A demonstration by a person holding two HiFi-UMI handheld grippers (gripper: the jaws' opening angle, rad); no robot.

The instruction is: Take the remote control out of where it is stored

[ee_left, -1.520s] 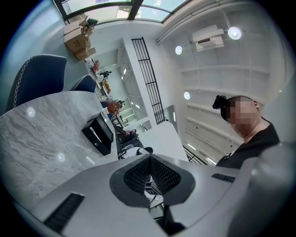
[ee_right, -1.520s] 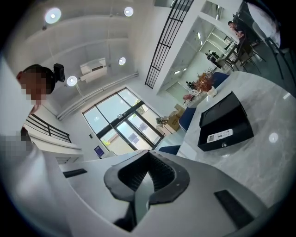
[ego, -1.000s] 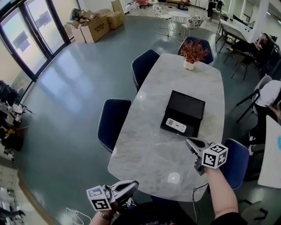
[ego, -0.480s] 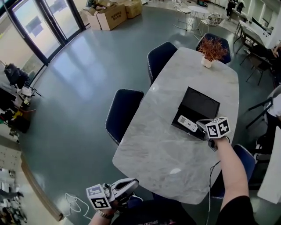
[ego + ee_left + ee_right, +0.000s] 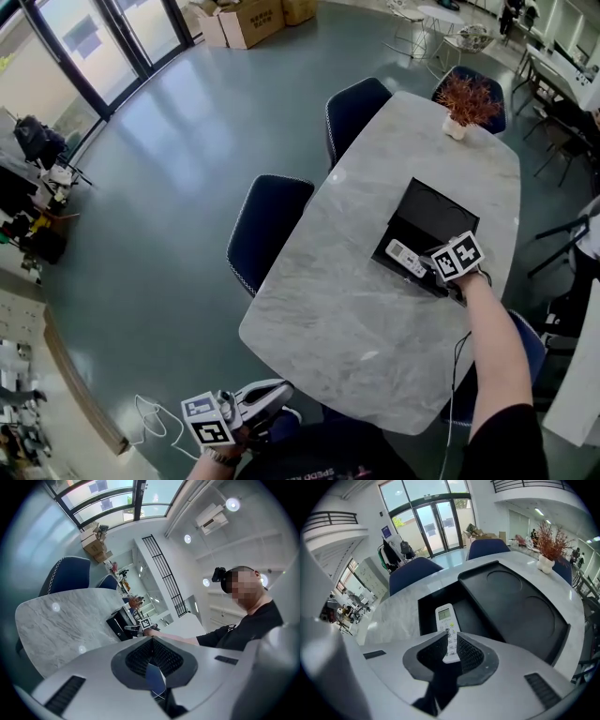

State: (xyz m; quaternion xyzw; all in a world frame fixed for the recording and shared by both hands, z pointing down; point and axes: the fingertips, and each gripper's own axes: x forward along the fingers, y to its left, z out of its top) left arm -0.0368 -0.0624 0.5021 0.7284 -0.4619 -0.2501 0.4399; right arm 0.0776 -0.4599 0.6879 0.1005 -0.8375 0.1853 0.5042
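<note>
A white remote control (image 5: 405,256) (image 5: 446,620) lies flat in the tray of an open black box (image 5: 390,270) (image 5: 429,609) on the marble table (image 5: 366,328). The box lid (image 5: 433,217) lies folded back behind it. My right gripper (image 5: 427,265) (image 5: 451,646) hangs low over the remote's near end. Its jaws are opening, and the remote shows in the narrow gap without the pads pressing on it. My left gripper (image 5: 277,396) (image 5: 152,641) is shut on nothing, held off the table's near edge by my body.
A potted plant (image 5: 466,101) (image 5: 548,550) stands at the table's far end. Dark blue chairs (image 5: 265,220) (image 5: 359,105) line the left side, and another (image 5: 525,342) is under my right arm. Cardboard boxes (image 5: 251,17) sit on the floor far off.
My right gripper has moved forward from above the table's near part to the box and now sits over the remote, its jaws slightly parted. The left gripper has stayed put.
</note>
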